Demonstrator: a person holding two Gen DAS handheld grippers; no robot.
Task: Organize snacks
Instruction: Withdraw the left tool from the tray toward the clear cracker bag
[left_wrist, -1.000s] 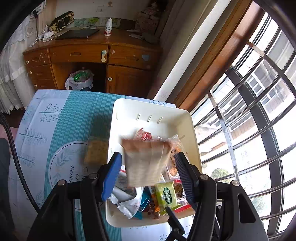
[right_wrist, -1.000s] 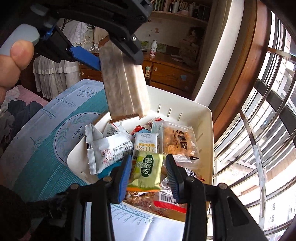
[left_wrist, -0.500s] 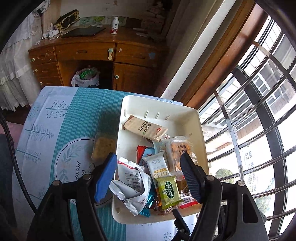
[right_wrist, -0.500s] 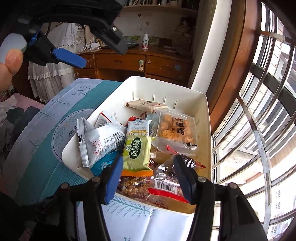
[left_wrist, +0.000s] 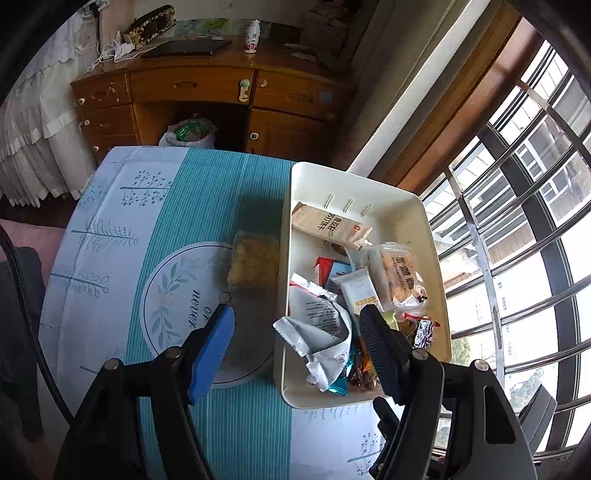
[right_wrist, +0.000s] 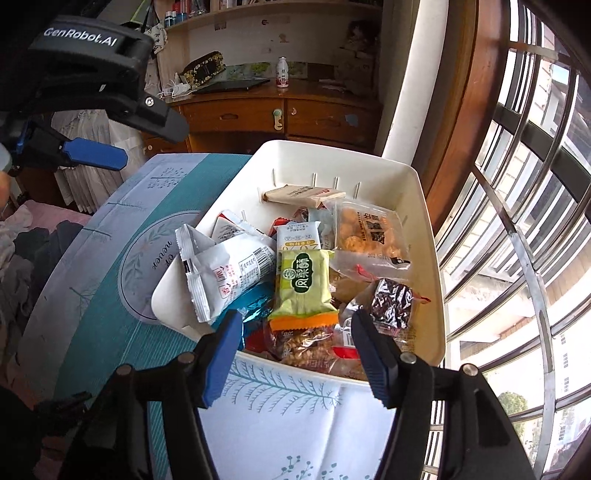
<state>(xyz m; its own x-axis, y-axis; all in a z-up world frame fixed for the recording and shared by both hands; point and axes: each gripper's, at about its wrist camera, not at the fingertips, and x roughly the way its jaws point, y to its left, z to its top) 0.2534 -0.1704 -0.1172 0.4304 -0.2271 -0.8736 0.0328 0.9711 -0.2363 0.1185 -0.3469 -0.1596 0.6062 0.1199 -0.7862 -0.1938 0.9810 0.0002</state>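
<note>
A cream plastic bin (left_wrist: 432, 236) (right_wrist: 424, 192) sits on the table's right side, full of snack packets. A brown packet (left_wrist: 328, 225) (right_wrist: 303, 194) lies at its far end. One yellowish cracker packet (left_wrist: 254, 260) lies on the tablecloth just left of the bin. My left gripper (left_wrist: 297, 326) is open and empty, above the bin's near left rim; it also shows at the upper left of the right wrist view (right_wrist: 140, 144). My right gripper (right_wrist: 295, 332) is open and empty over the bin's near edge, above a green packet (right_wrist: 303, 284).
The table has a blue and white tablecloth (left_wrist: 122, 229). A wooden desk (left_wrist: 207, 92) stands beyond it with a bagged bin (left_wrist: 188, 133) beneath. A barred window (left_wrist: 517, 221) runs along the right.
The brown packet left my left gripper and dropped into the bin's far end. My left gripper then pulled back and to the left. My right gripper opened wider.
</note>
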